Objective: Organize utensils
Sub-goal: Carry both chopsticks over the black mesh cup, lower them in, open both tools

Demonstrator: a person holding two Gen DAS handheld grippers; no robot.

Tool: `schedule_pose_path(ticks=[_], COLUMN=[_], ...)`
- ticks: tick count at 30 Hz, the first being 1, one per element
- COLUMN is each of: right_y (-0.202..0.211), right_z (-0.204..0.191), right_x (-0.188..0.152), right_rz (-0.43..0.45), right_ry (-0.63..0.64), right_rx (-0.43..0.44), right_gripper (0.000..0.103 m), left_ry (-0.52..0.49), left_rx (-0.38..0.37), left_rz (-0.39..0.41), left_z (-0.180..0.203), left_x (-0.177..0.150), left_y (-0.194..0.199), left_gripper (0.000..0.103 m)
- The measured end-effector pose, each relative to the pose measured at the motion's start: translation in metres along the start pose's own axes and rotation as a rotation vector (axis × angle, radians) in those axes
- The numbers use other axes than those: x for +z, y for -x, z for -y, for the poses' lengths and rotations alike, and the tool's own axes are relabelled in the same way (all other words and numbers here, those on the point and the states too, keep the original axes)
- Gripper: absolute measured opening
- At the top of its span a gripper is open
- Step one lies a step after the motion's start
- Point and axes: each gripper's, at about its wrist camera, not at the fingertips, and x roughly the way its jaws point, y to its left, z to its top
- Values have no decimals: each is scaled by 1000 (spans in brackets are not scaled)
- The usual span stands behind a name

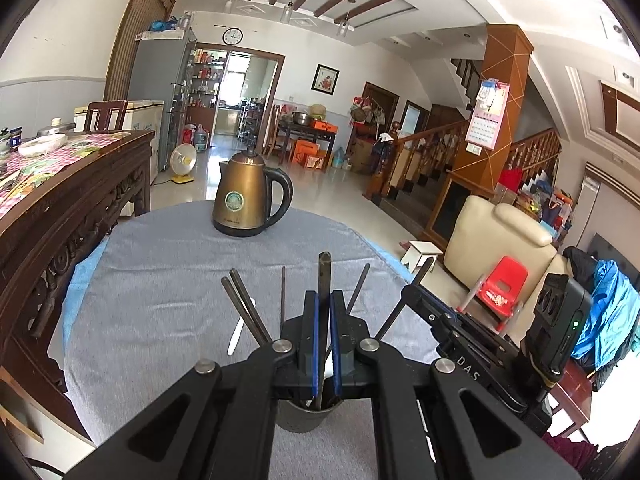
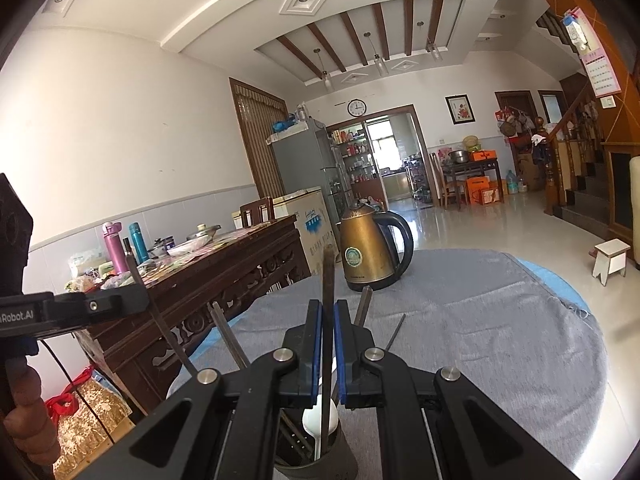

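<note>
Both tools stood over the dark holder (image 1: 306, 414) at the lower centre of each frame, on the grey-clothed table (image 1: 168, 280). The left tool (image 1: 324, 304) was clamped on an upright chopstick (image 1: 324, 276) whose lower end sat inside the holder; the right tool (image 2: 328, 312) was likewise clamped on a chopstick (image 2: 329, 276) beside a white spoon (image 2: 314, 420). To finish well, each stick should probably be kept vertical, lowered clear of the leaning chopsticks (image 1: 244, 304), and released only once seated. The kettle (image 1: 250, 196) stood well apart.
</note>
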Motion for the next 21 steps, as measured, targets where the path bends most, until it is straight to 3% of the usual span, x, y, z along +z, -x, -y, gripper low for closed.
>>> schedule_pose_path(ticks=[21], right_y=[-8], right_z=[-7], right_x=[-8], right_rz=[-61], right_ry=[6], right_rx=[31], right_gripper=[7], left_ry=[-36], left_rx=[129], left_rz=[-55], left_z=[2], left_x=[-8], left_y=[-11], left_gripper=[5])
